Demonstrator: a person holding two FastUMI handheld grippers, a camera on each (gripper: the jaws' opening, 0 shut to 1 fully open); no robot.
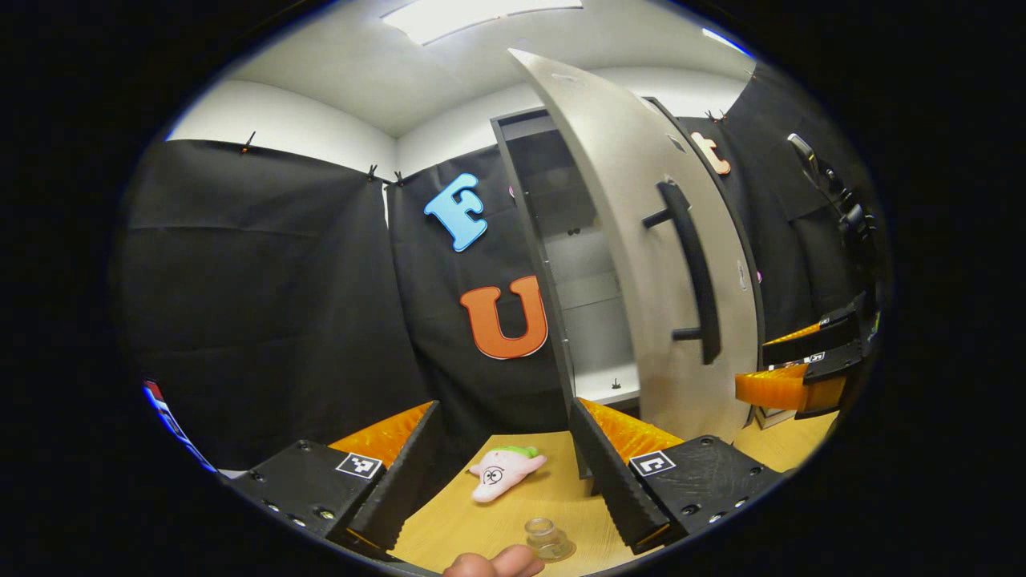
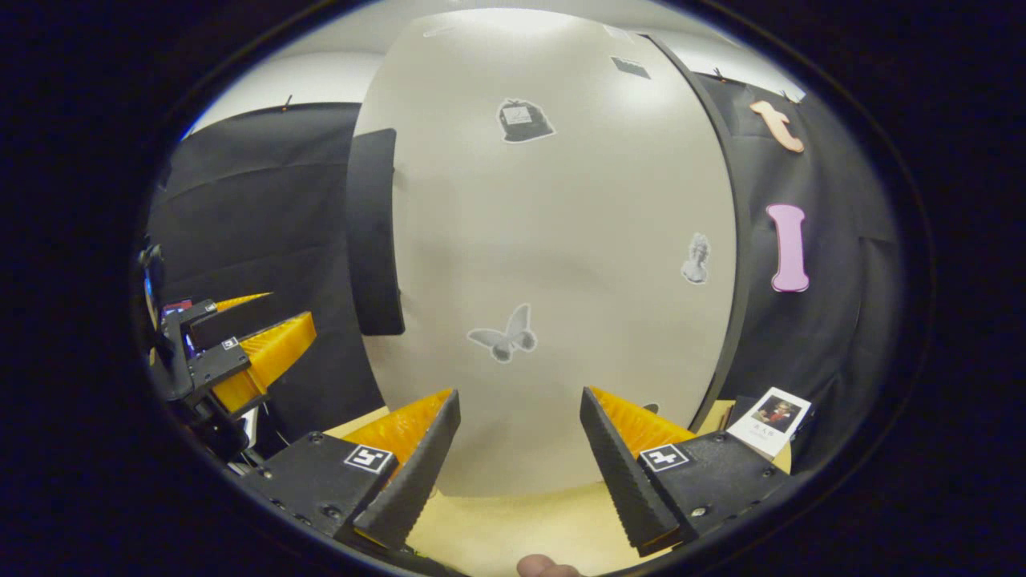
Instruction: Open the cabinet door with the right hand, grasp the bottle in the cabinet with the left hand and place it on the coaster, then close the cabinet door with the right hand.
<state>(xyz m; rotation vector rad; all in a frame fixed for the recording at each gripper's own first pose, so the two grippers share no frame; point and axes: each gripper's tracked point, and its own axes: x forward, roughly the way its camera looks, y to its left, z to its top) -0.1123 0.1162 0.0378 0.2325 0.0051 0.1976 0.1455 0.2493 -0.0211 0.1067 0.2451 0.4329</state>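
Grey cabinet door [image 1: 641,264] ajar

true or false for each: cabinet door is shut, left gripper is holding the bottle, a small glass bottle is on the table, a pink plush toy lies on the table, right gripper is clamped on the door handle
1. The cabinet door is shut. False: it stands ajar, showing the inside.
2. The left gripper is holding the bottle. False: its fingers are apart with nothing between them.
3. A small glass bottle is on the table. True.
4. A pink plush toy lies on the table. True.
5. The right gripper is clamped on the door handle. False: its fingers are open, facing the door's front.
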